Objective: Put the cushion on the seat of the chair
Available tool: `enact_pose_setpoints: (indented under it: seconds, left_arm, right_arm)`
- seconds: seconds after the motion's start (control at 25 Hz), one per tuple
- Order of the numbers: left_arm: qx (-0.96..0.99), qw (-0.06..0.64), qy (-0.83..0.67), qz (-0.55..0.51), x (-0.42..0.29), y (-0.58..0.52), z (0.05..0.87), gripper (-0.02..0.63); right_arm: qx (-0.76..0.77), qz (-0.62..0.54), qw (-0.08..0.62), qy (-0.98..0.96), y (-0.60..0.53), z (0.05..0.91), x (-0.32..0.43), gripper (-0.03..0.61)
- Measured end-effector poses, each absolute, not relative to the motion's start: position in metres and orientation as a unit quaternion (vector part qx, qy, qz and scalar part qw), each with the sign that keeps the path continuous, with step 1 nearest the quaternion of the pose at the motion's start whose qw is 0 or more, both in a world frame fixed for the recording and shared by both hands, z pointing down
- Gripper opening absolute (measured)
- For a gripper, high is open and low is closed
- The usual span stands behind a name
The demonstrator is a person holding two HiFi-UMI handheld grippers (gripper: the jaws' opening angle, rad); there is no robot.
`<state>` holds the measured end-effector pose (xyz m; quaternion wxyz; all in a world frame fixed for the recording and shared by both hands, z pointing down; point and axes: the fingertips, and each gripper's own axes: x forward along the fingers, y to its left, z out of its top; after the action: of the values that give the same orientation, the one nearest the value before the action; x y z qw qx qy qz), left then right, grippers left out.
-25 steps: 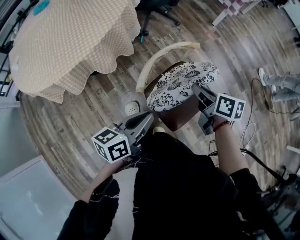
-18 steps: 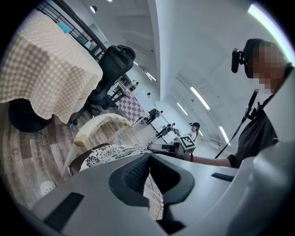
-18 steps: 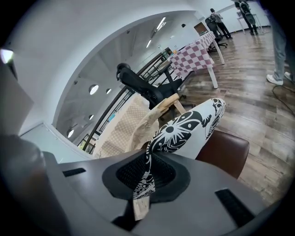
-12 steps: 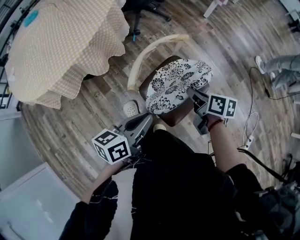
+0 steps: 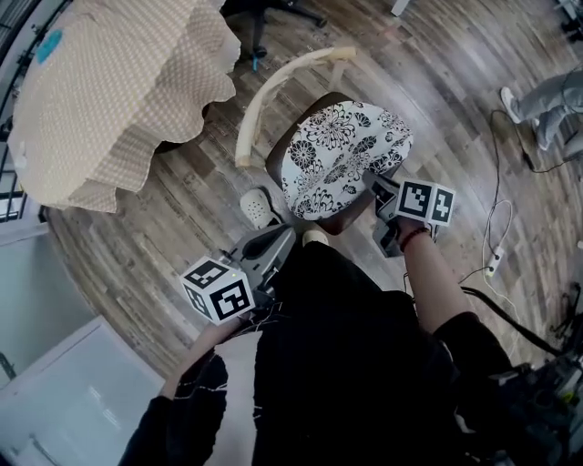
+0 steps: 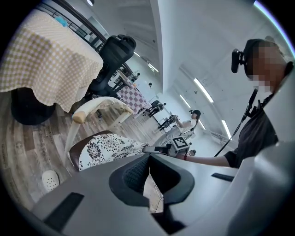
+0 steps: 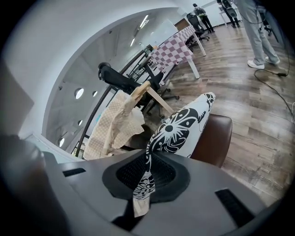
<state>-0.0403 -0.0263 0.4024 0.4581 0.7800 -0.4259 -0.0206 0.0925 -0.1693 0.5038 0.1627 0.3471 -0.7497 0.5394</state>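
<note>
A white cushion (image 5: 342, 164) with a black flower print lies tilted over the brown seat (image 5: 339, 222) of a chair with a curved cream backrest (image 5: 273, 89). My right gripper (image 5: 377, 187) is at the cushion's near right corner, shut on the fabric. In the right gripper view the cushion (image 7: 182, 125) stands on edge above the seat (image 7: 215, 137), and a strip of it is pinched in my right gripper (image 7: 148, 161). My left gripper (image 5: 281, 237) hangs near the chair's front left, apart from the cushion (image 6: 108, 147). In its own view my left gripper (image 6: 148, 159) is shut and empty.
A round table under a beige checked cloth (image 5: 118, 91) stands left of the chair. A white slipper (image 5: 258, 207) lies on the wood floor by the chair's leg. An office chair base (image 5: 273, 14) is behind, another person's legs (image 5: 547, 100) and floor cables (image 5: 496, 246) at the right.
My right gripper has come down with the cushion, which now sits lower over the seat. The left gripper has shifted only slightly.
</note>
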Motion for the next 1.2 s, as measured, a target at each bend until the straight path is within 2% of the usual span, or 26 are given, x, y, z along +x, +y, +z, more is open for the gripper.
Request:
enact_pose_setpoints:
  seconds: [0.84, 1.2]
  left_arm:
    - [0.782, 0.464, -0.414, 0.039, 0.005, -0.018, 0.443, 0.015]
    - [0.772, 0.489, -0.404, 0.042, -0.002, 0.001, 0.473, 0.015]
  right_arm:
    - [0.393, 0.596, 0.133, -0.688, -0.135, 0.587, 0.171, 0.026]
    - [0.429, 0.617, 0.126, -0.648, -0.113, 0.636, 0.192, 0.026]
